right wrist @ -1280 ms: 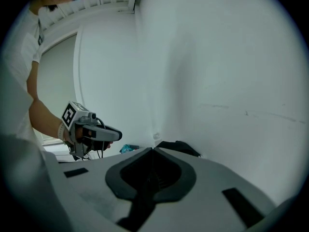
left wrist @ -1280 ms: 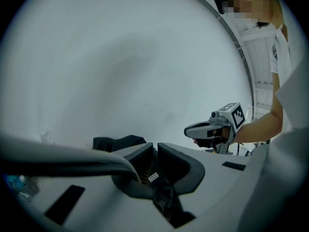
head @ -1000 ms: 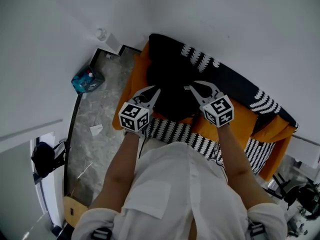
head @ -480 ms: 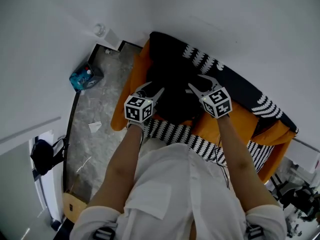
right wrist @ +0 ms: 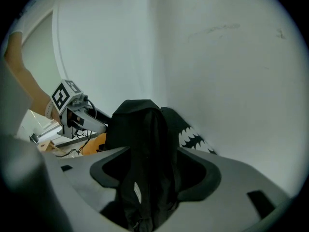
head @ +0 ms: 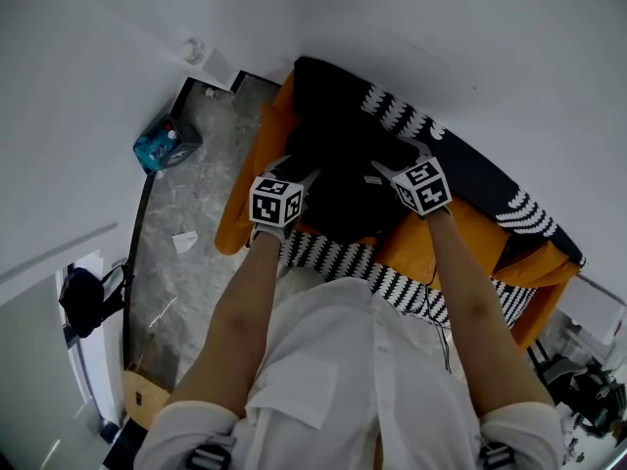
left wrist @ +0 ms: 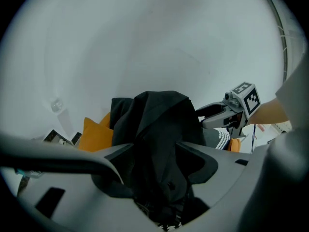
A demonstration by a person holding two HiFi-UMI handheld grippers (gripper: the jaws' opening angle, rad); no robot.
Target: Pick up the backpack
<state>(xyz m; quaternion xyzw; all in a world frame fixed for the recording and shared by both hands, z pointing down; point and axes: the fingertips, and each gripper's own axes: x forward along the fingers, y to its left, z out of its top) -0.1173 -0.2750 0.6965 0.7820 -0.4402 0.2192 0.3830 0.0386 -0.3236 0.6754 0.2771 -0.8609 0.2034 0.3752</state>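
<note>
A black backpack stands upright on an orange sofa, against the black throw on its backrest. My left gripper hangs over the backpack's left side. My right gripper hangs over its right side. Both pairs of jaws are opening and stand wide. In the left gripper view the backpack's dark fabric rises between the spread jaws of the left gripper, and the pads do not press on it. In the right gripper view the backpack likewise fills the gap of the right gripper.
A black throw with white zigzag marks covers the backrest, and a striped cloth lies along the seat's front edge. White walls close in behind the sofa. On the grey floor to the left are a blue box and a scrap of paper.
Both grippers have sunk toward the backpack and come closer to it. Their jaws, nearly closed before, now stand spread.
</note>
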